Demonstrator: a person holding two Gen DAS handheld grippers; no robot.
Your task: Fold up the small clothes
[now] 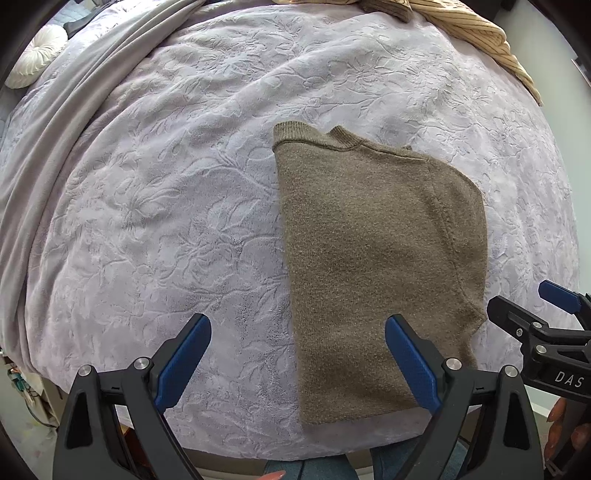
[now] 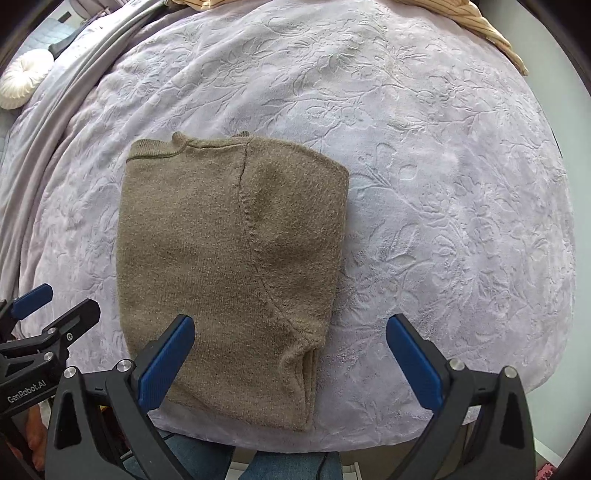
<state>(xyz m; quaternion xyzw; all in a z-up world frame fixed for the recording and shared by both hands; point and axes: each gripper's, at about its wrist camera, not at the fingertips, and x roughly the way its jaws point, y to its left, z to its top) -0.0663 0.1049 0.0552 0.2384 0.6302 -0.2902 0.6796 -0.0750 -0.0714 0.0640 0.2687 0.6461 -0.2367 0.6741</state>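
While both my left gripper (image 1: 297,360) and right gripper (image 2: 290,363) hang with jaws released above the folded sweater (image 1: 380,266) near the bed (image 1: 166,206) edge, I judge a careless one-sided grab could drag its layers askew or off the edge.

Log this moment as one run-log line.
item: brown sweater folded, flat on lilac blanket | left hand-held gripper: open, empty | right hand-held gripper: open, empty | beyond: striped garment
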